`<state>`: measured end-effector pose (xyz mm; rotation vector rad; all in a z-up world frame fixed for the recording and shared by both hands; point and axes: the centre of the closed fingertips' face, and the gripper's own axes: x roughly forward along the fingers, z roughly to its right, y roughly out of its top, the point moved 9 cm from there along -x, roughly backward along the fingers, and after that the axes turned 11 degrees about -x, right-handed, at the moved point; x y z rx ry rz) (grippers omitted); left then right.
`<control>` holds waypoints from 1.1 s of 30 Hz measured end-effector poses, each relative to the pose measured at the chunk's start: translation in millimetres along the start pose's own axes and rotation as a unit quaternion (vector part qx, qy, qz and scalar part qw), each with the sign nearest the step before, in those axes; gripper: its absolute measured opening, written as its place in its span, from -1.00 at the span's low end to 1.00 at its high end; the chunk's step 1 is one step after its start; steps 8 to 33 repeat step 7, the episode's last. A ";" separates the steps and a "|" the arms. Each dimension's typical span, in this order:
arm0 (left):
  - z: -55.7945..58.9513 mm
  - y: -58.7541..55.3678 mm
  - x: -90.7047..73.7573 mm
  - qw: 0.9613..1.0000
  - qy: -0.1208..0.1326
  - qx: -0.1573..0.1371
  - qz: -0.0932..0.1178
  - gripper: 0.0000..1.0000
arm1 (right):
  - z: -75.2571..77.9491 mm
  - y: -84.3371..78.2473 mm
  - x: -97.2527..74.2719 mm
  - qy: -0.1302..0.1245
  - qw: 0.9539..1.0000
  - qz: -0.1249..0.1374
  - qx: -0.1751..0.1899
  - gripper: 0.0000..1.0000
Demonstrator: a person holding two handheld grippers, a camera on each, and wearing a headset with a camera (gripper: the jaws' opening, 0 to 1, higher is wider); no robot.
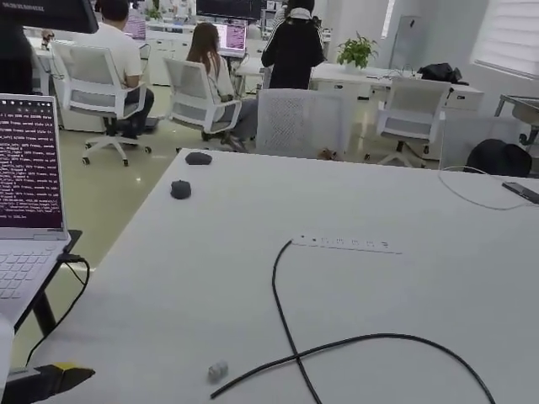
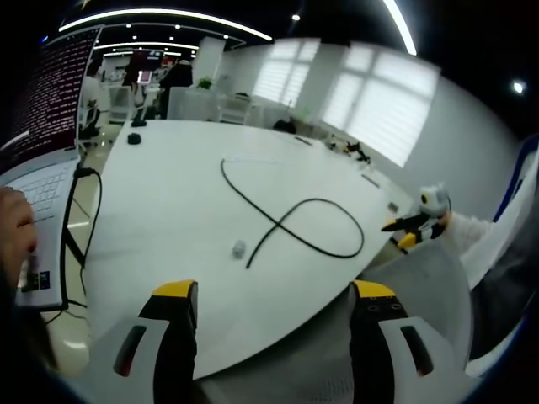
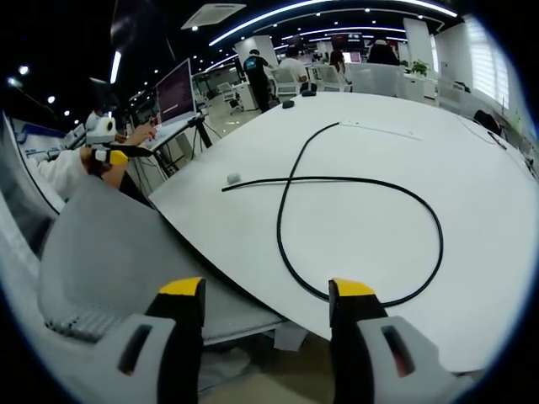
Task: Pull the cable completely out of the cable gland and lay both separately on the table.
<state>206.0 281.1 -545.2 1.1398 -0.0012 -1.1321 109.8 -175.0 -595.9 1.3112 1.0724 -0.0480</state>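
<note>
Two grippers hang in the air off the near edge of the big white table (image 1: 168,278), touching nothing; the left gripper (image 2: 274,290) points across the table from beside its near left corner, its two yellow-tipped jaws wide apart with nothing between them; the right gripper (image 3: 268,288) points in from the near right side of the table, its jaws also wide apart with nothing in them.

On the table, toward its near edge, lies the long black cable (image 1: 370,341); it bends in one big loop and crosses over itself once; one end reaches a white power strip (image 1: 345,244) near the middle of the table. The small grey cable gland (image 1: 218,370) lies on the table just beside the other cable end, with a little gap between them.

Wide white table top lies open around the cable; a laptop (image 1: 29,168) stands off the table's left edge; a grey chair (image 3: 109,252) sits just off its near edge; a dark mouse (image 1: 199,158) rests by its far edge.
</note>
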 end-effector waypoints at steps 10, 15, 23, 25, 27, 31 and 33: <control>-1.2 -5.2 -1.5 1.000 0.000 -0.009 0.001 0.44 | -1.5 -2.6 -1.1 -0.002 1.000 -0.001 0.005 0.18; -1.2 -5.2 -1.5 1.000 0.000 -0.009 0.001 0.44 | -1.5 -2.6 -1.1 -0.002 1.000 -0.001 0.005 0.18; -1.2 -5.2 -1.5 1.000 0.000 -0.009 0.001 0.44 | -1.5 -2.6 -1.1 -0.002 1.000 -0.001 0.005 0.18; -1.2 -5.2 -1.5 1.000 0.000 -0.009 0.001 0.44 | -1.5 -2.6 -1.1 -0.002 1.000 -0.001 0.005 0.18; -1.2 -5.2 -1.5 1.000 0.000 -0.009 0.001 0.44 | -1.5 -2.6 -1.1 -0.002 1.000 -0.001 0.005 0.18; -1.2 -5.2 -1.5 1.000 0.000 -0.009 0.001 0.44 | -1.5 -2.6 -1.1 -0.002 1.000 -0.001 0.005 0.18; -1.2 -5.2 -1.5 1.000 0.000 -0.009 0.001 0.44 | -1.5 -2.6 -1.1 -0.002 1.000 -0.001 0.005 0.18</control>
